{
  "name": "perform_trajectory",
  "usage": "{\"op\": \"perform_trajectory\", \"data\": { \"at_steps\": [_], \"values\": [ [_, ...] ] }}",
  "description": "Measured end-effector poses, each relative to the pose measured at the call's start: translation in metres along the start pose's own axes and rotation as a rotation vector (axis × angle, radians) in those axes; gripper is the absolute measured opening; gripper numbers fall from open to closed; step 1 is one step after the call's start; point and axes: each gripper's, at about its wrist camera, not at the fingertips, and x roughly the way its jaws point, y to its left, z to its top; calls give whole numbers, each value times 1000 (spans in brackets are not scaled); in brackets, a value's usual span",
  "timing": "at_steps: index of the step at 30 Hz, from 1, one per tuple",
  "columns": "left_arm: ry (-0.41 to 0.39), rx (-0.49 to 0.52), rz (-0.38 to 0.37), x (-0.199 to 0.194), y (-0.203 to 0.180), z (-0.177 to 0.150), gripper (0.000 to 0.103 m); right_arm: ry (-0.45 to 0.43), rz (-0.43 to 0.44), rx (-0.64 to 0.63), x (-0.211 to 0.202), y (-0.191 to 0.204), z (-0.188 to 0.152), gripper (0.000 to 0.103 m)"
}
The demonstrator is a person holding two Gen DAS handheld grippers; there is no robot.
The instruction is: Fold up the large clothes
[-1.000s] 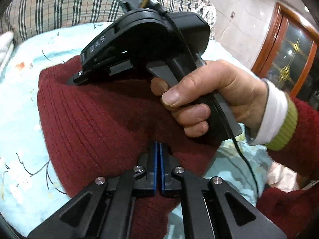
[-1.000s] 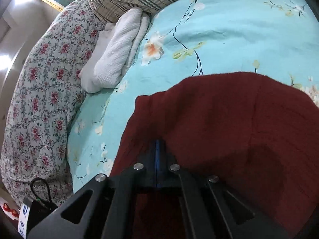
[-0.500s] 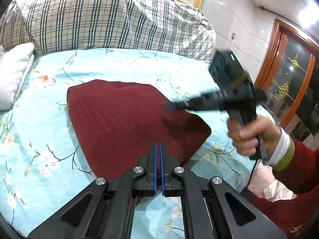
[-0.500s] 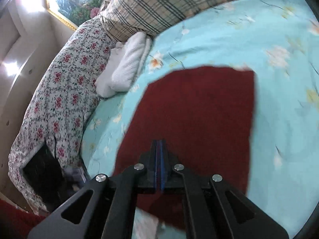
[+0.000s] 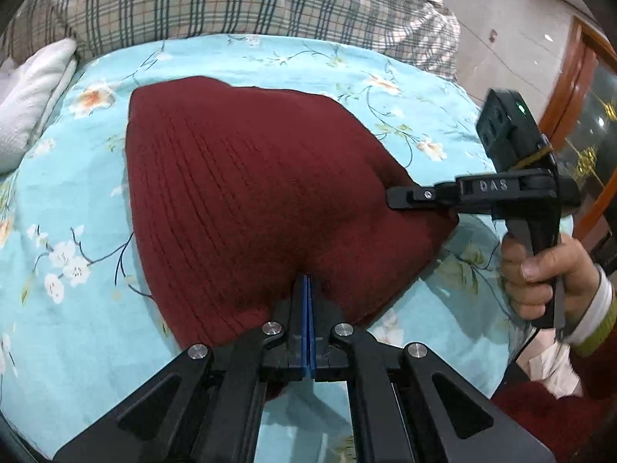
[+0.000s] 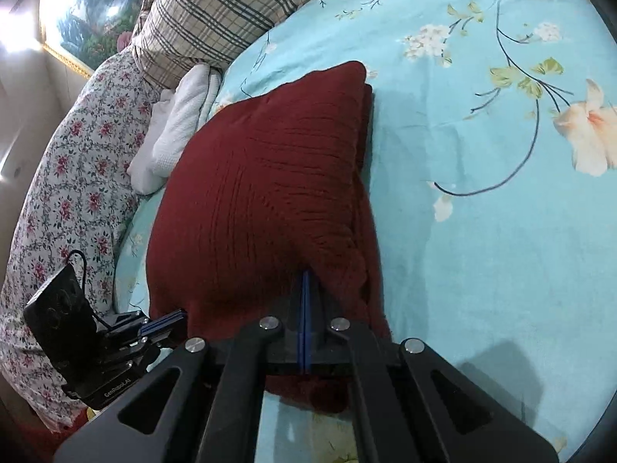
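A folded dark red knit sweater (image 5: 246,200) is spread on the floral turquoise bedsheet (image 5: 69,332), its near edge pinched by the closed left gripper (image 5: 308,289) and closed right gripper (image 6: 306,281). A white towel (image 6: 177,127) and plaid pillow (image 5: 246,0) are seen beyond it.

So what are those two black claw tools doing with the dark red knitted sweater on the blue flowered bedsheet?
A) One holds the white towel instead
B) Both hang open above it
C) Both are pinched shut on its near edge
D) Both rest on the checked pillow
C: the left gripper and right gripper each have their blue pads pressed together with the dark red knitted sweater bunched between them.
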Motion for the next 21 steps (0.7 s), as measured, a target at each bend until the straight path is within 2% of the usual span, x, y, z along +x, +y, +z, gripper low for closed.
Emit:
{"op": "perform_trajectory", "data": {
  "at_steps": [4, 7, 10, 13, 15, 17, 20, 21],
  "values": [
    [15, -76, 13, -1, 10, 14, 1, -4, -13, -4, -6, 4, -6, 0],
    [-13, -127, 20, -21, 9, 14, 1, -38, -24, -44, -23, 22, -9, 2],
    [-42, -179, 68, -39, 11, 15, 8, -90, -30, -53, -38, 31, -5, 2],
    [-51, -226, 139, -48, 14, 22, 18, -117, -53, -72, -45, 39, -2, 2],
    [-48, -220, 245, -49, 10, 27, 51, -113, -63, -91, -45, 45, -2, 2],
    [-43, -203, 312, -47, 6, 30, 54, -96, -77, -102, -42, 47, -3, 2],
    [-4, -193, 374, -33, 8, 34, 54, -54, -195, -139, -27, 45, -12, 2],
    [12, -187, 392, -27, 10, 33, 56, -54, -195, -139, -27, 45, -12, 2]
  ]
}}
